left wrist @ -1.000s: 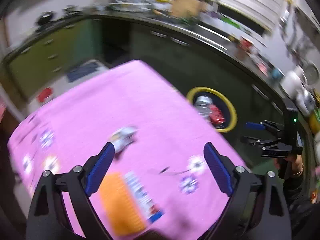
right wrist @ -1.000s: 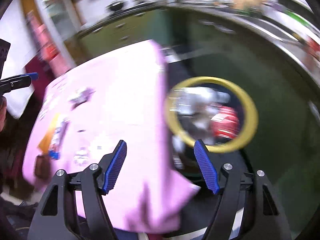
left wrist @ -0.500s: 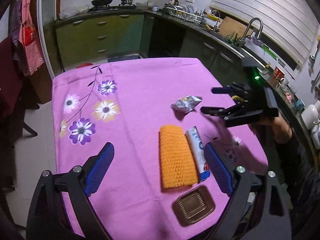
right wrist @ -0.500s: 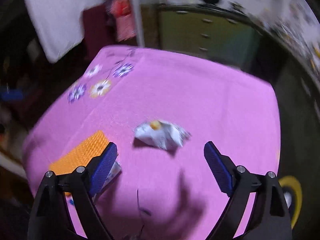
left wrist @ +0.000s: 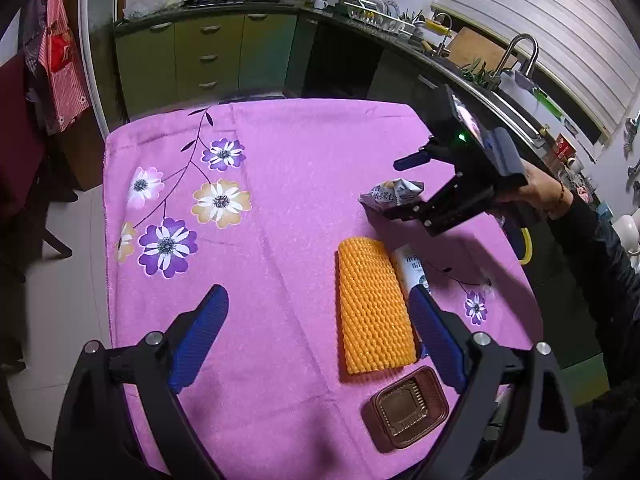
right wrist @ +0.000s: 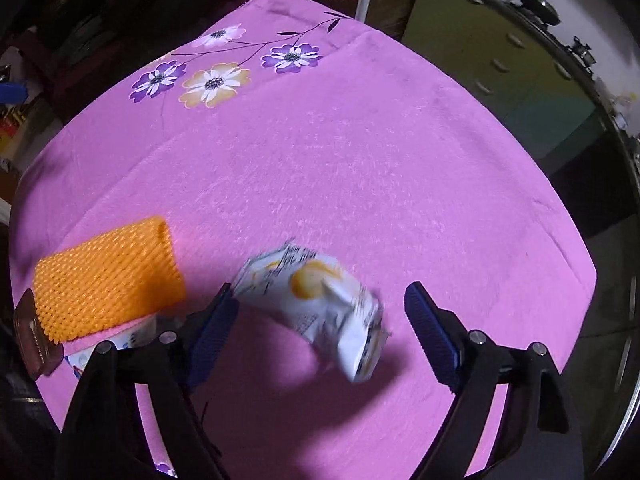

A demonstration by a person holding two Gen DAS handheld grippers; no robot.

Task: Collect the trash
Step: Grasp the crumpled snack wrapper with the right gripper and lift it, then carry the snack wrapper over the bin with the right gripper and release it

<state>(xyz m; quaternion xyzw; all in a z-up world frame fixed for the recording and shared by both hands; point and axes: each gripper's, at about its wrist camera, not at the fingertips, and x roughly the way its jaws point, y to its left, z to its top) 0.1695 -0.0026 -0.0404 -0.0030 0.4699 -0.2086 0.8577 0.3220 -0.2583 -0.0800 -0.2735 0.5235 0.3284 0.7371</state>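
My right tool (right wrist: 320,316) has just narrowed slightly but stands open, the crumpled wrapper (right wrist: 316,300) between its jaws, ungripped. Left tool (left wrist: 316,332) open, empty. Orange sleeve (left wrist: 374,304), carton (left wrist: 414,268) and brown tray (left wrist: 406,406) remain uncollected.

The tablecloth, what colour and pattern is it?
The tablecloth is pink, with purple, white and tan flowers near one corner; the left wrist view shows it best.

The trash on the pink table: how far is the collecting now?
No finished step shows. In hand: the open right gripper straddles the crumpled wrapper, jaws not yet closed. Left: the orange foam net, the packet beside it and the brown tray.
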